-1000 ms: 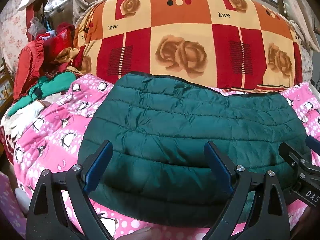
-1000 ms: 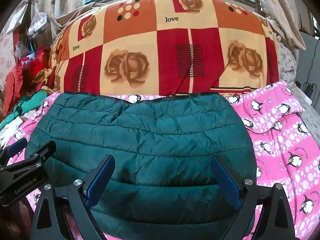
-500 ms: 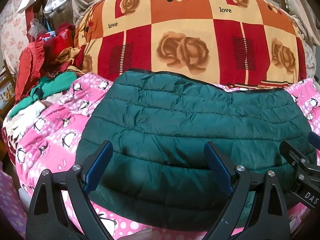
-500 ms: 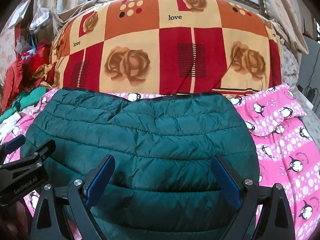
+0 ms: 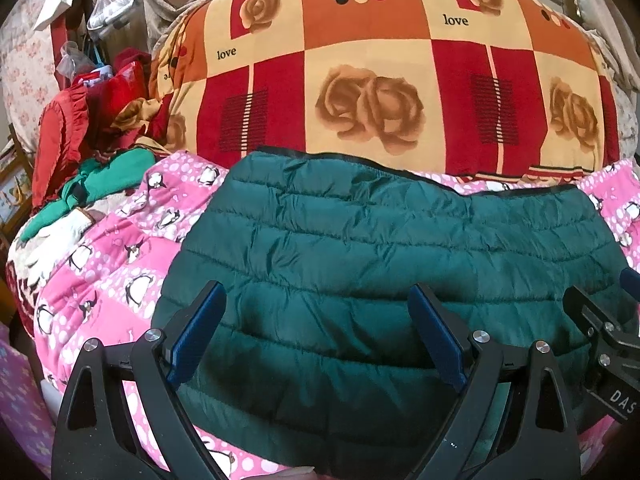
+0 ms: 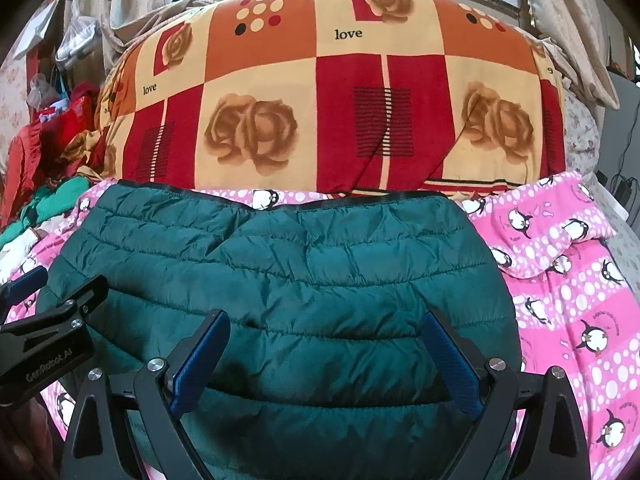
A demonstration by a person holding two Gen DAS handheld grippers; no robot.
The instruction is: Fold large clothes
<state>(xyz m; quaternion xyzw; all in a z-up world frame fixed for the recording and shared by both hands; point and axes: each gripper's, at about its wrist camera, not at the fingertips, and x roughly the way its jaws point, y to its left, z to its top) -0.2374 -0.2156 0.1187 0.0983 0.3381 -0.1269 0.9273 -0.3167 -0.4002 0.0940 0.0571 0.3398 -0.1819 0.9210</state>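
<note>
Since the green quilted puffer jacket point(image 5: 400, 264), spread mid-frame on the penguin-print bed cover point(image 5: 100, 280), looks light, puffy and slippery, we would pinch its bottom hem, both left gripper point(image 5: 316, 336) and right gripper point(image 6: 324, 356) fingers apart, empty.

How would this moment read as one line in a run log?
task: fold clothes | green quilted jacket: flat on pink penguin sheet | left gripper: open | right gripper: open

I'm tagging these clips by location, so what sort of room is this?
Probably a bedroom in a home: a pink penguin-print bedsheet under the green puffer jacket, a big rose-patterned quilt behind it, and clothes piled at the side.
</note>
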